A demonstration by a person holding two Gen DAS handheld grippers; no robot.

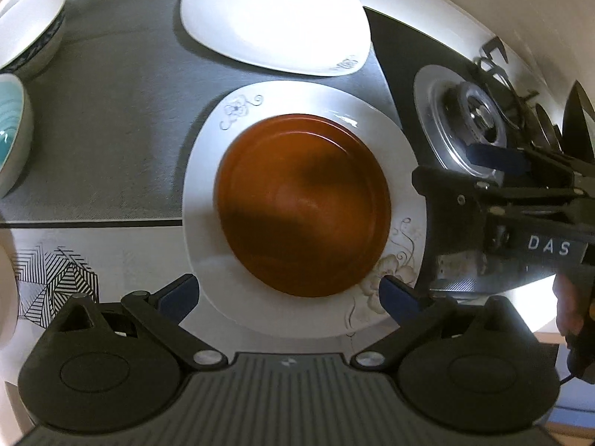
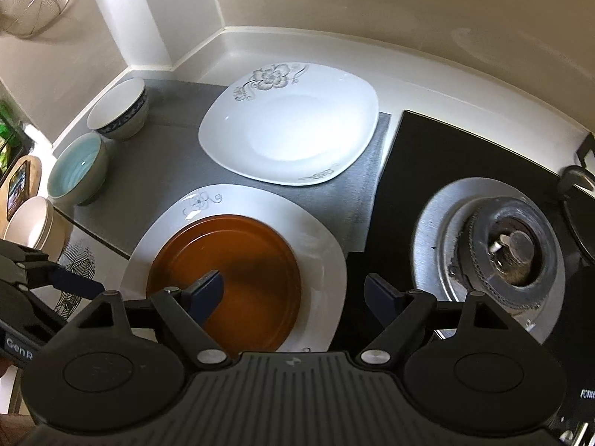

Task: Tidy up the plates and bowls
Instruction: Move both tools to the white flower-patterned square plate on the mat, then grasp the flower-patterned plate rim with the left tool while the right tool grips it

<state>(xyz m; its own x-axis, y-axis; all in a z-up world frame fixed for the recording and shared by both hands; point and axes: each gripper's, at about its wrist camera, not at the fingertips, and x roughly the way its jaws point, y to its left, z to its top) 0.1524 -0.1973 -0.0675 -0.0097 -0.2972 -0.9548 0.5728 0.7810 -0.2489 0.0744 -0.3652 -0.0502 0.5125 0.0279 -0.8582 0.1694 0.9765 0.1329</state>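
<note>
The left tool, nearest the lens, stands released, its blue fingers spread wide on either side of the near rim of a white flowered plate and gripping nothing. On that plate rests the brown plate. The right tool is released too, empty above the brown plate's right edge. A second flowered plate lies behind on the grey tabletop mat. Three bowls stand left: patterned, teal, cream.
</note>
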